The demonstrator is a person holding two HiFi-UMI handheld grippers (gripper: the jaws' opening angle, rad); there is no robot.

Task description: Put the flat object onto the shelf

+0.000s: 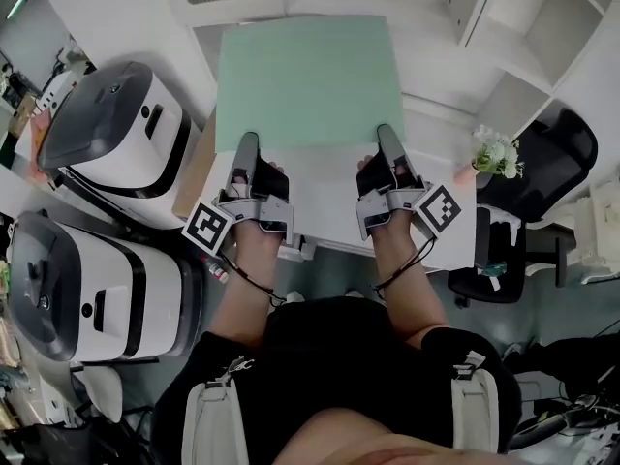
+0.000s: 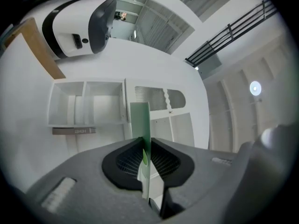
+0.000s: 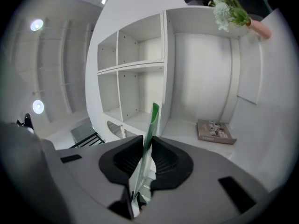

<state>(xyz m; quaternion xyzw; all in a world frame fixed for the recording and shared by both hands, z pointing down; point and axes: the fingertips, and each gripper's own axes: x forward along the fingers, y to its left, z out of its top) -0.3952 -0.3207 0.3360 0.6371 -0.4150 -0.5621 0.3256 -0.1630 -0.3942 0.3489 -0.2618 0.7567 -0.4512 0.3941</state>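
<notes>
Up top in the head view, a flat green board (image 1: 308,80) is held level out in front of the person, pinched along its near edge by both tools. The left gripper (image 1: 249,145) has the near-left corner and the right gripper (image 1: 386,138) the near-right one. The board hangs over a white table (image 1: 334,201), with its far edge pointing at the white shelf unit (image 1: 504,27), so it's not on the shelf yet. Off to the left sit two white-and-dark machines (image 1: 116,129) — one far, one near. A bunch of flowers (image 1: 496,151) sits at the right, next to a black office chair (image 1: 547,163).

Over in the left gripper view, the board (image 2: 140,120) shows edge-on, running straight up between the two black pads. The left gripper (image 2: 145,146) is closed to a narrow slot with both pads pressed on the board. Beyond it are the shelf unit's (image 2: 88,101) open compartments, and one of the white machines (image 2: 79,24) is at upper left.

Right gripper view, same deal — the board (image 3: 152,125) is a thin green sliver clamped between the pads of the right gripper (image 3: 147,146), tilted a bit. The shelf unit (image 3: 140,64) fills the background. A magazine (image 3: 215,131) lies flat in the big right compartment, and the flowers (image 3: 231,10) stand on top in a pink vase.
</notes>
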